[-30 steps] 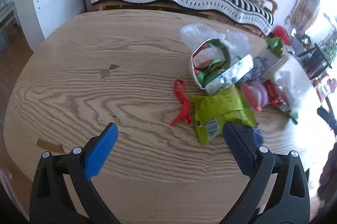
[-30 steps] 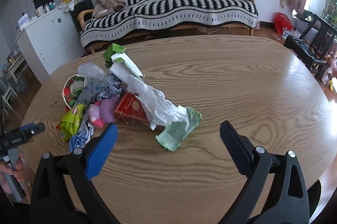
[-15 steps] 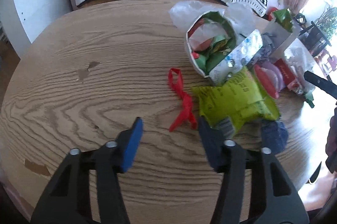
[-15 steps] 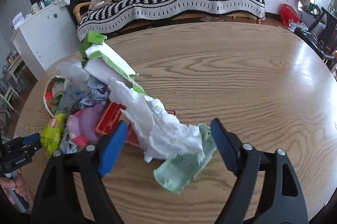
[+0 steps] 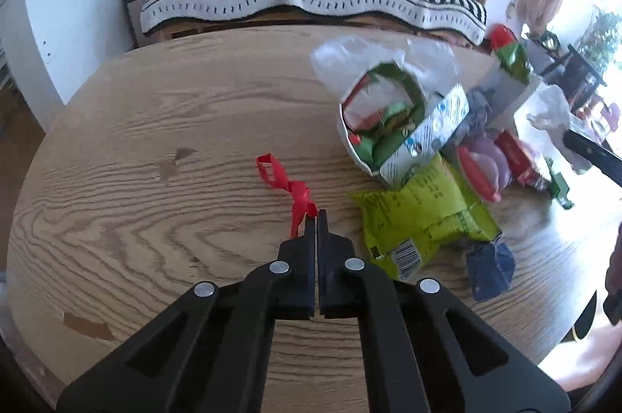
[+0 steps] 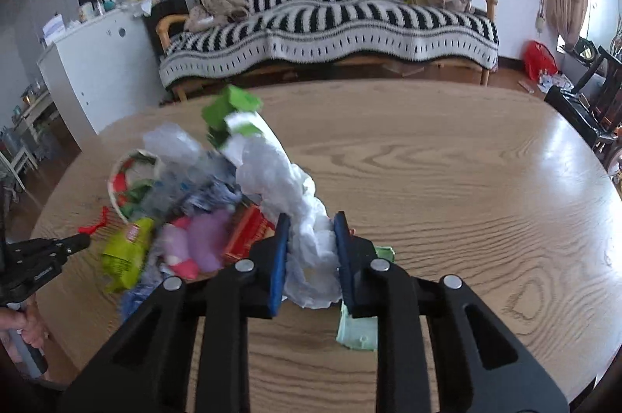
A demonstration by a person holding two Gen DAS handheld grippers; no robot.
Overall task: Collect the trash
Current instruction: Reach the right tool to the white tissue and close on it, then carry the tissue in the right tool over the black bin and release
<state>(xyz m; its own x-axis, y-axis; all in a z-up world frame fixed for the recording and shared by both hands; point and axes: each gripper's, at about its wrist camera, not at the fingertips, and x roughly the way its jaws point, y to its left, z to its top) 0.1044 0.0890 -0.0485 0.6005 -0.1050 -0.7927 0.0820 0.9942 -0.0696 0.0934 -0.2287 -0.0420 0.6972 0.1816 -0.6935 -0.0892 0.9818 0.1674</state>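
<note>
While the left gripper (image 5: 315, 215) pinches the red ribbon (image 5: 289, 188) on the table (image 5: 155, 125) and the right gripper (image 6: 310, 224) squeezes the white crumpled paper (image 6: 287, 180), most trash, including the green snack bag (image 5: 420, 218) and carton (image 5: 388, 125), remains uncollected.

One red ribbon (image 5: 289, 189), one green snack bag (image 5: 420, 215), one white tissue (image 6: 289, 187), one wooden table (image 5: 155, 148).

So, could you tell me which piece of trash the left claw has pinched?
The red ribbon, lying alone on the table left of the pile; the left claw grips its near end.
</note>
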